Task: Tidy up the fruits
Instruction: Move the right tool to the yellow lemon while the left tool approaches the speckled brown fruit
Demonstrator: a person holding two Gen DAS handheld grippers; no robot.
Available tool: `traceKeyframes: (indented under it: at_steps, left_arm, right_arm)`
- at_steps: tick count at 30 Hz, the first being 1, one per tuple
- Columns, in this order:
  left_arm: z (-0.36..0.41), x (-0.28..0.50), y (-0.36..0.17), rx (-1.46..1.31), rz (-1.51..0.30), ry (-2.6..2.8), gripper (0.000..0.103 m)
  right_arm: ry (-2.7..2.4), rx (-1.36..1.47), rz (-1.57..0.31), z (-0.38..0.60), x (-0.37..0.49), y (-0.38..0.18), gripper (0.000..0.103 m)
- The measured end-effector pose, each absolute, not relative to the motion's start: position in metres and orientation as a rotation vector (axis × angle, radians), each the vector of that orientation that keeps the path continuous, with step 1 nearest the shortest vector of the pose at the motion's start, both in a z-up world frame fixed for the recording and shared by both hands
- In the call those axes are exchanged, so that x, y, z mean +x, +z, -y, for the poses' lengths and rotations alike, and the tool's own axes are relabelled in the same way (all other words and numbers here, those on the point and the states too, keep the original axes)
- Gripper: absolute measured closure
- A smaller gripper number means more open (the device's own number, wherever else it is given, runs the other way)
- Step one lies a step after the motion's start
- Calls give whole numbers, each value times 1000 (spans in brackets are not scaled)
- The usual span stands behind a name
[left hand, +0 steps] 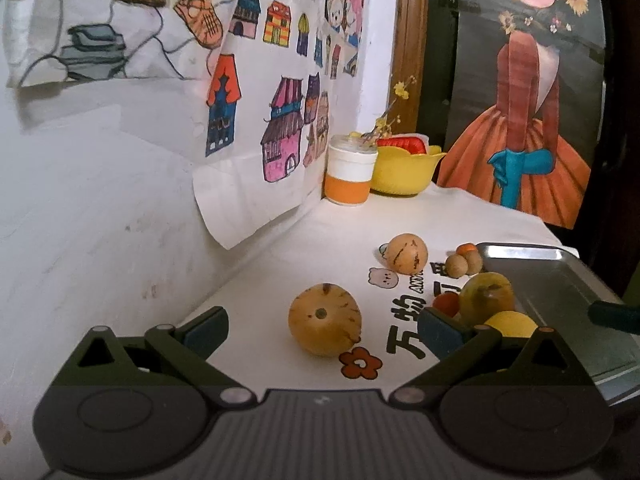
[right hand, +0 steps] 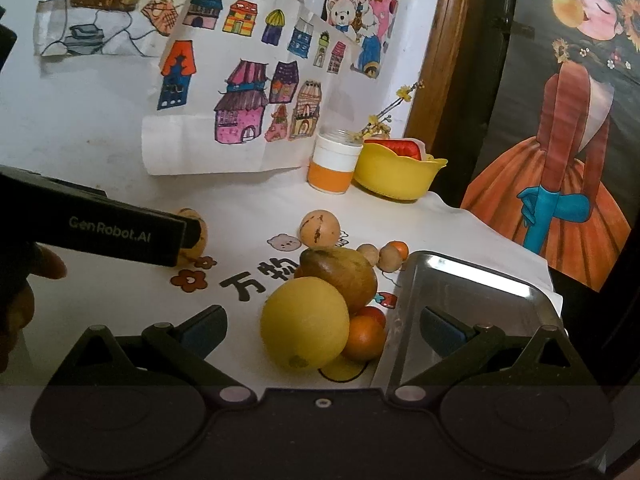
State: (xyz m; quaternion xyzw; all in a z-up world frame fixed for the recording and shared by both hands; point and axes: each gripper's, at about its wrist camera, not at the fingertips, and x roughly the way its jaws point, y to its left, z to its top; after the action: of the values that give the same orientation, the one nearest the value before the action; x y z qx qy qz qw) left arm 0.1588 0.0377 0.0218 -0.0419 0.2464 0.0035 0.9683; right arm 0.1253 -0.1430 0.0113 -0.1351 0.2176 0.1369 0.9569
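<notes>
Now | left gripper [left hand: 322, 330] fingers wide, striped melon [left hand: 325, 320] between | right gripper [right hand: 322, 330] fingers wide, yellow fruit [right hand: 304, 322] between

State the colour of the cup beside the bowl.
The cup is white above with an orange band below; the right wrist view shows it best.

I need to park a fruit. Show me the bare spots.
The metal tray is bare inside. The cloth between the curled drawing and the striped fruit is free too. It is crowded along the tray's left edge, where the yellow fruit and others cluster.
</notes>
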Motion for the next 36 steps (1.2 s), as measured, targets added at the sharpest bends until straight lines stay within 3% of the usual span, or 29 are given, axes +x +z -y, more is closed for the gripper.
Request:
traceKeyframes:
  at_steps: [12,26,36]
  left_arm:
    - [-33,183,12,-105,-560,-13,1]
    - [-35,196,7,-140,-575,-15,20]
    - [-39,201,2,-150,-611,6,41]
  right_arm:
    - [321,-274,-454,140,136,5,20]
    - [348,-295,-489,134,145,0,35]
    - [341,-321,-499,130,145,-3,39]
